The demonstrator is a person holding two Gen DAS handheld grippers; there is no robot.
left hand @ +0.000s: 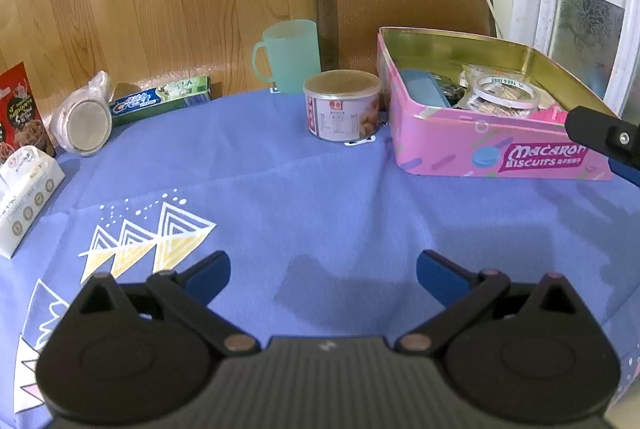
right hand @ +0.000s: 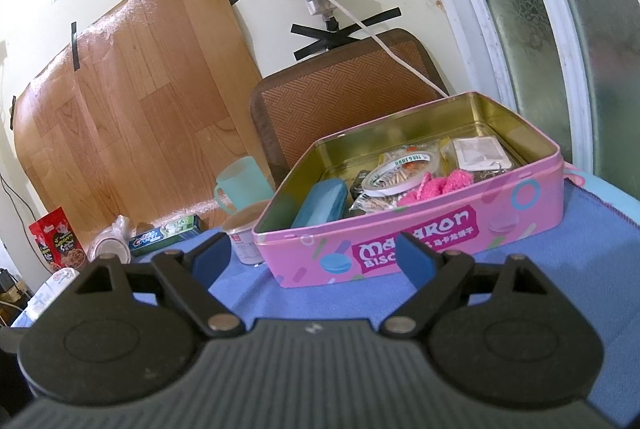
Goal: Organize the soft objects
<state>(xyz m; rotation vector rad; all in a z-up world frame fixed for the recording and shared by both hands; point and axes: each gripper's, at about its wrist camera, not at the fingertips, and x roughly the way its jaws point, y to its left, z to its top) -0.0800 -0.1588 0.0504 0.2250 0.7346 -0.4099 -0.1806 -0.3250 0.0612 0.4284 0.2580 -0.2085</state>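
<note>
Both your claws were spread wide with nothing in them: the left gripper [left hand: 323,271] hung over bare blue tablecloth [left hand: 320,189] at lower centre, the right gripper [right hand: 314,259] sat just in front of the pink biscuit tin [right hand: 440,229]. The fuzzy pink cloth [right hand: 434,187] lay inside the tin near its front wall, long axis running left-right.
</note>
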